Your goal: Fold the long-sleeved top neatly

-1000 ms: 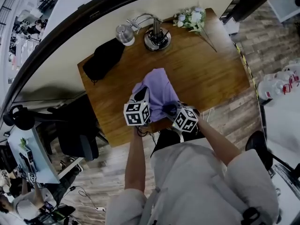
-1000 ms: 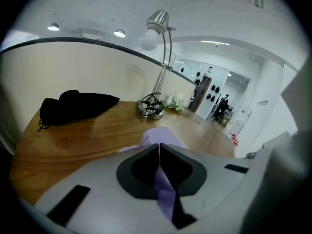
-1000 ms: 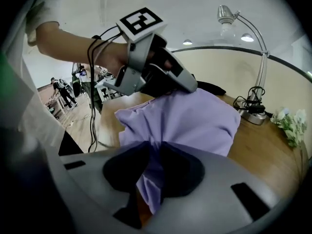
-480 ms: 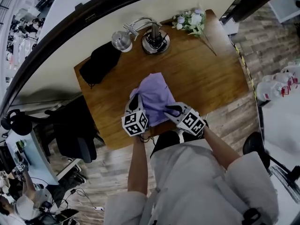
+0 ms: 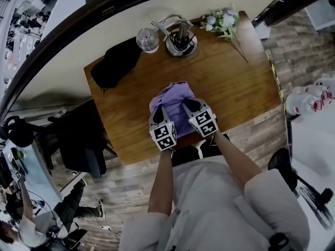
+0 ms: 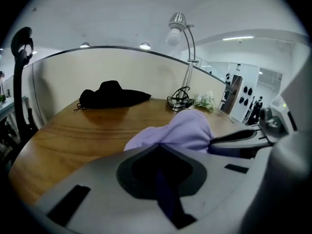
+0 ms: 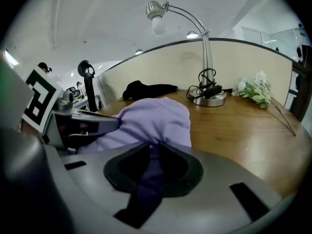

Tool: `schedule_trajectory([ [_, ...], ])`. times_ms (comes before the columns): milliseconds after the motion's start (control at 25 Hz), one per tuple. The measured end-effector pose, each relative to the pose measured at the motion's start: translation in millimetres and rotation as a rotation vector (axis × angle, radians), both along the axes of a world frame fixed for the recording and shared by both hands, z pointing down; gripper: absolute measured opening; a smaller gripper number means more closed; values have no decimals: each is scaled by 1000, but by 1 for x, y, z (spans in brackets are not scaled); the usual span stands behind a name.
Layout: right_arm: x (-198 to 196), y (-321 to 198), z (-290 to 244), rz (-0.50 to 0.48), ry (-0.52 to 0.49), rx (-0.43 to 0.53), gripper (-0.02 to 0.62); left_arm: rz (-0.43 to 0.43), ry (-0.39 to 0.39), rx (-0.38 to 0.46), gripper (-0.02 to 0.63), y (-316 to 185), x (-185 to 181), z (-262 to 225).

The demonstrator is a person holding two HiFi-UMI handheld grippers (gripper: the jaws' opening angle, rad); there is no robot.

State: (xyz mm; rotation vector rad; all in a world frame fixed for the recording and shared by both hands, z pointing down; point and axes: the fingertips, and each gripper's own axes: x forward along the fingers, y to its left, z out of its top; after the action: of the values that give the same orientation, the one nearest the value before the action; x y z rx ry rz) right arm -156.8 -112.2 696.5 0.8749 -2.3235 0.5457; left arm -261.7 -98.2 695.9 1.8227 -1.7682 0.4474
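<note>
So, top (image 5: 175,94) now dragged back to lower-centre counter (image 5: 235,82) edge. Left gripper (image 5: 158,111): fingers clamped tight on it. Right gripper (image 5: 188,104): fingers just been closing, cloth pinched between. Fold probably underway.

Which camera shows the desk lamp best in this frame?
The right gripper view: the desk lamp stands side-on, head, curved arm and base all clear. The left gripper view shows it smaller; the head view only foreshortened from above.

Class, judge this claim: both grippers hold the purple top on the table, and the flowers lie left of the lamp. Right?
No: the head view shows the flowers right of the lamp. Both the left gripper and right gripper do hold the top on the table; the right's jaws have just been closing on it.
</note>
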Motion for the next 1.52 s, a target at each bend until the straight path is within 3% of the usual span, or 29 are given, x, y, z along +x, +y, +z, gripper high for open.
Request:
schedule_trajectory([
  [160, 3, -2, -6, 36, -9, -21, 72, 51, 84, -28, 25, -3, 1, -4],
  [280, 10, -5, -31, 115, -48, 3, 94, 98, 126, 9, 25, 0, -4, -25],
  [480, 32, 12, -59, 169, -32, 17, 91, 226, 135, 19, 25, 27, 2, -48],
  [640, 45, 45, -65, 137, 23, -32, 87, 252, 102, -28, 25, 57, 4, -55],
  [800, 54, 74, -84, 121, -4, -31, 87, 210, 116, -27, 25, 84, 10, -74],
  [1000, 57, 98, -110, 121, -51, 5, 78, 100, 111, 21, 25, 106, 9, -108],
  [1320, 56, 133, -138, -16, -73, 111, 61, 8, 53, 84, 25, 142, 35, -140],
  [1520, 66, 155, -143, -57, -102, 125, 46, -24, 40, 109, 25, 160, 53, -148],
])
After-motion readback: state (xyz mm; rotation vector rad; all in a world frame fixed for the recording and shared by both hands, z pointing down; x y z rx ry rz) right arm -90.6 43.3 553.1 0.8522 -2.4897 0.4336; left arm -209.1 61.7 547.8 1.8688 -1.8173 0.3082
